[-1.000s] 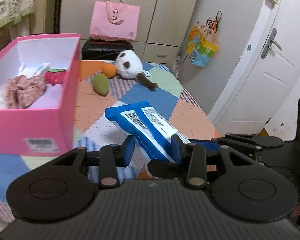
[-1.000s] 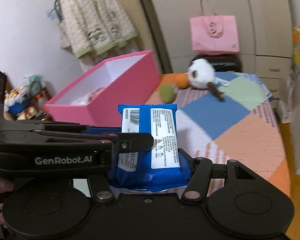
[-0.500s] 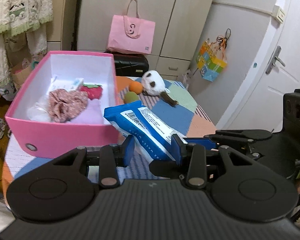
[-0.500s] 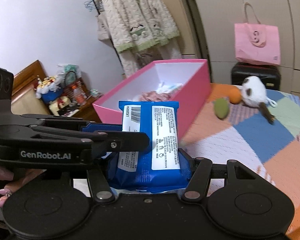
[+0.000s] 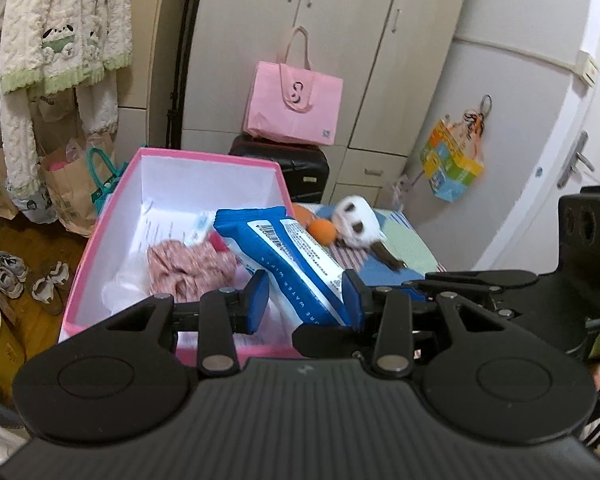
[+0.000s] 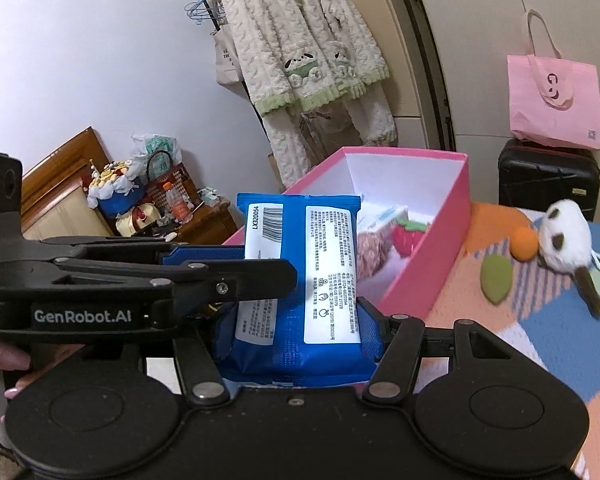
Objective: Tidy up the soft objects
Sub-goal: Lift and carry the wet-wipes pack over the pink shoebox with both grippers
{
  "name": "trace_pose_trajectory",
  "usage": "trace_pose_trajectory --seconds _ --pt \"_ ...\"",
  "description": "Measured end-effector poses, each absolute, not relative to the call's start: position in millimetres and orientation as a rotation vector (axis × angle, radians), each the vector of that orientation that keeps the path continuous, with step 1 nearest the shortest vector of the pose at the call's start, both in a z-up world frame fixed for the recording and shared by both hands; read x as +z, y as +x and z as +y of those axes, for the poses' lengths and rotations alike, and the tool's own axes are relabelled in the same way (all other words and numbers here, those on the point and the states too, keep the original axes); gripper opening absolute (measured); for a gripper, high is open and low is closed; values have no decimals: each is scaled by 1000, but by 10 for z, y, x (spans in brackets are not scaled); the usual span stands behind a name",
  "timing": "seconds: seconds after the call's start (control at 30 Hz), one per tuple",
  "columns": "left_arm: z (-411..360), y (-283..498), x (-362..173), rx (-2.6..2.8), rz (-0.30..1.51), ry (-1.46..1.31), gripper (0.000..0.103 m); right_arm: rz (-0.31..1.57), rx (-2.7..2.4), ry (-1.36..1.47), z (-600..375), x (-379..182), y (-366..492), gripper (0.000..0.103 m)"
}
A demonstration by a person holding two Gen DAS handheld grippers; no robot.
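A blue pack of wet wipes (image 5: 288,256) (image 6: 324,280) hangs in the air, held by both grippers. My left gripper (image 5: 304,300) is shut on its lower end, and the right wrist view shows those fingers clamped across the pack from the left. My right gripper (image 6: 298,336) is shut on the pack's sides. The pack hovers at the near edge of the open pink box (image 5: 100,236) (image 6: 432,264), which holds a patterned cloth (image 5: 188,264), a plush strawberry (image 6: 406,236) and a small packet. A panda plush (image 6: 566,236), an orange ball (image 6: 524,243) and a green leaf-shaped toy (image 6: 496,278) lie on the table.
The table wears a patchwork cloth (image 6: 540,340). Behind it a pink bag (image 5: 294,104) stands on a black suitcase (image 5: 296,164) against cupboards. A fleece garment (image 6: 308,48) hangs at the left, with shopping bags and shoes on the floor. A door is at the right.
Both grippers have risen and carried the pack leftwards to the pink box. The box's inside now shows behind the pack; the grips are unchanged.
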State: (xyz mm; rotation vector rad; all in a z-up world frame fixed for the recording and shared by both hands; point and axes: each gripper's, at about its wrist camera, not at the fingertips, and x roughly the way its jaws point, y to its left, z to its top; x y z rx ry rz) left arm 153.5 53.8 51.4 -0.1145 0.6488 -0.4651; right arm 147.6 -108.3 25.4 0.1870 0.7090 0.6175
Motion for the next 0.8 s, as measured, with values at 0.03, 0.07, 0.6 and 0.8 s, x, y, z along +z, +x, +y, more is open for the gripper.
trace_pose_trajectory --seconds 0.03,0.07,0.6,0.8 --pt "547 1620 510 -463 646 -119 38 710 616 193 -1073 249 1544 65" --pt "550 1687 502 -461 642 -123 38 709 611 196 -1058 244 1619 65" --pt "566 2937 65 -454 729 -207 38 736 475 101 -836 30 2740 65" --pt "585 3126 -10 -458 780 -221 38 739 451 20 -767 -16 2883 65"
